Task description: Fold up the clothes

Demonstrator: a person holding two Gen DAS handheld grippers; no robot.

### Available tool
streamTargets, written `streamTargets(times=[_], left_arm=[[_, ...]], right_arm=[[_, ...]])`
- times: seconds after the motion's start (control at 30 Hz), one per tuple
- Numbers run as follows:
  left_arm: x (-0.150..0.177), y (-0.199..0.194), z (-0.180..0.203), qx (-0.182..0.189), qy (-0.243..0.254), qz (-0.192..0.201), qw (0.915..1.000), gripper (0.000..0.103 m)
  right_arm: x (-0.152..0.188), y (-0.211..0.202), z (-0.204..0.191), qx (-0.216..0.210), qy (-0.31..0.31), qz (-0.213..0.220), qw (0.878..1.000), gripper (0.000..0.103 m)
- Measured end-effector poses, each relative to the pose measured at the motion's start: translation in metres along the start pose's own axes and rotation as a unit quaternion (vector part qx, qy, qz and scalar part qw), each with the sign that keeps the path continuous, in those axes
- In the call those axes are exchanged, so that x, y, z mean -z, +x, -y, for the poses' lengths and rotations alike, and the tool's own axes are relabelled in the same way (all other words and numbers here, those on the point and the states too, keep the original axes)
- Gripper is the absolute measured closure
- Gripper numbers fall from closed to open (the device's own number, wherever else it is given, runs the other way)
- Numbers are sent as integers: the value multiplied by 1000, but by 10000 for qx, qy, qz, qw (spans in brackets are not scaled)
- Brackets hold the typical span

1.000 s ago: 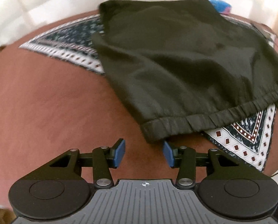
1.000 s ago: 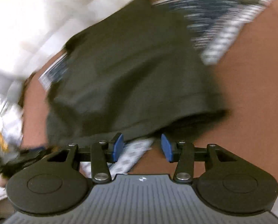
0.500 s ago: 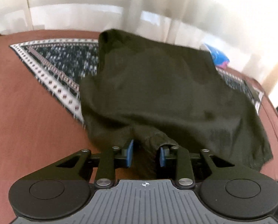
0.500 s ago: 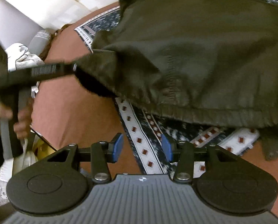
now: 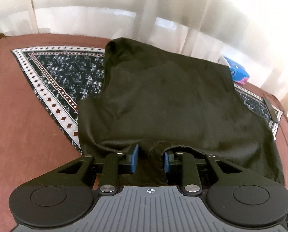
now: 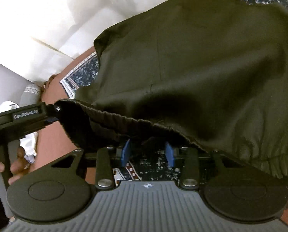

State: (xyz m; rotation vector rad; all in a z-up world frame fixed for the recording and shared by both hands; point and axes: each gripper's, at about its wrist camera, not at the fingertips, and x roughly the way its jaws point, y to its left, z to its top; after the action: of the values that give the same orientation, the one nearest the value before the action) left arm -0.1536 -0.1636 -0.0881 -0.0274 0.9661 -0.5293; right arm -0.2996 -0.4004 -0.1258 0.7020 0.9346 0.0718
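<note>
Dark garment (image 5: pixel 163 104) hem lies between left claw (image 5: pixel 150 159) pads.

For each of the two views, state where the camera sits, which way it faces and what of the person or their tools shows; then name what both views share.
Left wrist: behind the left tool, facing across the garment toward curtains; only its own fingers show.
Right wrist: behind the right tool, under the waistband; the left tool and a hand show.
Shared: garment, patterned cloth, blue item.
</note>
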Motion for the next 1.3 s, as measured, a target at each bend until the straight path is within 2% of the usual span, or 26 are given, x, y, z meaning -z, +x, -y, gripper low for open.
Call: streamTargets(times=[0.07, 0.2, 0.33, 0.4, 0.57, 0.73, 0.83, 0.87, 0.9, 0.93, 1.0, 1.17, 1.3], left_arm=[[-1, 4, -1, -1, -11, -35, 10000, 70], [-3, 9, 2, -15, 31, -57, 10000, 70], [-7, 12, 2, -9, 17, -51, 10000, 70], [-9, 13, 1, -18, 18, -56, 10000, 70], [-12, 11, 1, -32, 103, -55, 9999, 70], [-11, 12, -2, -36, 31, -66, 10000, 67], [-8, 10, -4, -61, 13, -70, 10000, 67], [-7, 10, -4, -76, 11, -70, 9999, 71], [-6, 8, -5, -97, 11, -61, 9999, 85], [-4, 5, -7, -112, -1, -44, 9999, 91], [0, -5, -10, -109, -56, 7, 9999, 95], [17, -45, -17, 4, -219, 228, 9995, 95], [45, -54, -22, -33, -259, 63, 9996, 96]], right_arm=[[3, -1, 7, -124, 182, -101, 9997, 59], [4, -4, 27, -425, 1137, -144, 9925, 60], [12, 2, 18, -644, 983, -600, 9912, 60], [17, 9, 18, -735, 1210, -676, 9876, 63], [21, 23, 29, -764, 1836, -721, 9774, 69], [22, 26, 35, -836, 2203, -490, 9706, 72], [21, 28, 29, -830, 2076, -426, 9737, 74], [22, 21, 26, -834, 1967, -401, 9761, 77], [23, 15, 23, -837, 1858, -376, 9783, 92], [24, 8, 20, -840, 1749, -352, 9804, 98], [26, -5, 14, -846, 1529, -302, 9841, 99], [30, -39, -1, -860, 977, -178, 9913, 103], [34, -66, -13, -869, 533, -78, 9948, 103]])
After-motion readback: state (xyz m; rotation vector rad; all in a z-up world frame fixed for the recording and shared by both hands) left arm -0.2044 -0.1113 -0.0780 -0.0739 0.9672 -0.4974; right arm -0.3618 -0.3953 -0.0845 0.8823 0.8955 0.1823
